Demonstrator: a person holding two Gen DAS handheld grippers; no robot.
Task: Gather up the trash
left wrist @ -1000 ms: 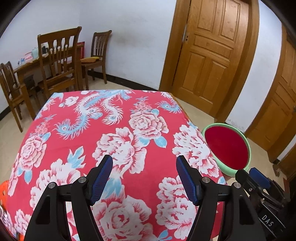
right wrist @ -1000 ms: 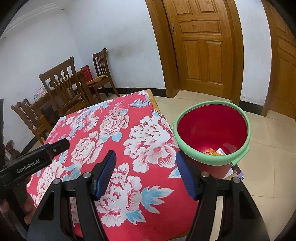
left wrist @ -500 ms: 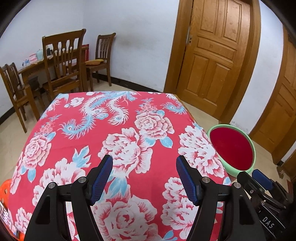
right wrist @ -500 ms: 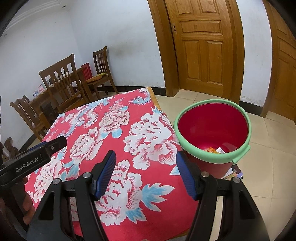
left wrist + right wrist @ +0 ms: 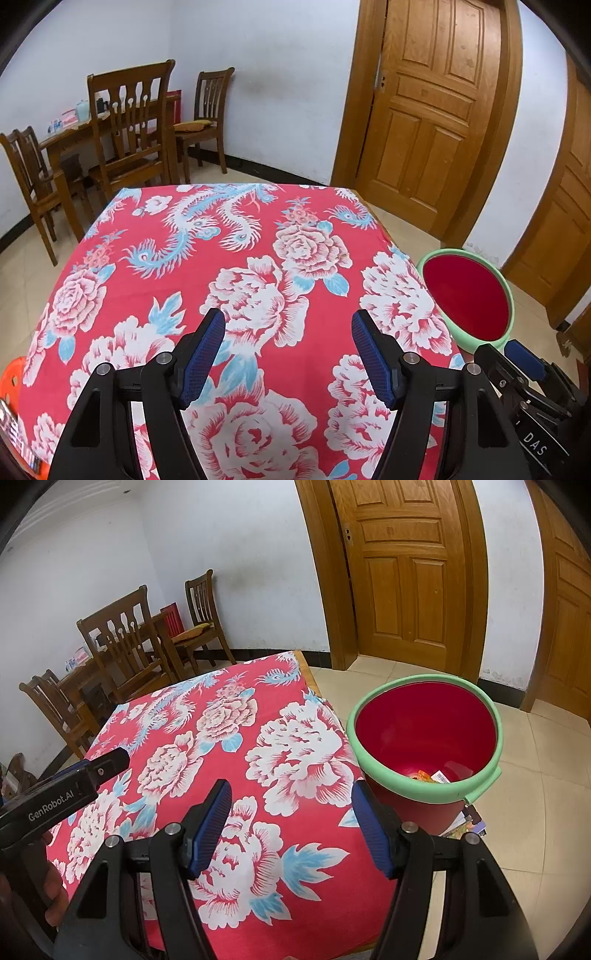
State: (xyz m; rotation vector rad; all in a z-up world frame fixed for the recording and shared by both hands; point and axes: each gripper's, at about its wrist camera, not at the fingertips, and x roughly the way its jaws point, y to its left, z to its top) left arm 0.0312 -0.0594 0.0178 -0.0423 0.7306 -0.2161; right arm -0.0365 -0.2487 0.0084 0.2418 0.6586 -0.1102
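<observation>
A red bucket with a green rim point(image 5: 424, 734) stands on the floor just right of the table; scraps of trash point(image 5: 430, 775) lie at its bottom. The same bucket point(image 5: 467, 299) shows at the right in the left wrist view. My left gripper point(image 5: 288, 354) hovers open over the red flowered tablecloth point(image 5: 221, 258), nothing between its blue pads. Over the cloth's right front corner point(image 5: 258, 775) my right gripper point(image 5: 291, 827) also stands open and empty, the bucket just beyond its right finger. No loose trash shows on the cloth.
Wooden chairs point(image 5: 129, 129) and a dining table point(image 5: 70, 136) stand at the back left. Wooden doors point(image 5: 436, 110) fill the right wall. An orange object point(image 5: 11, 373) sits at the table's left edge. Papers point(image 5: 469, 823) lie on the tiled floor by the bucket.
The left wrist view has shifted slightly, showing a little more of the room beyond the table. Both grippers stay open and in place.
</observation>
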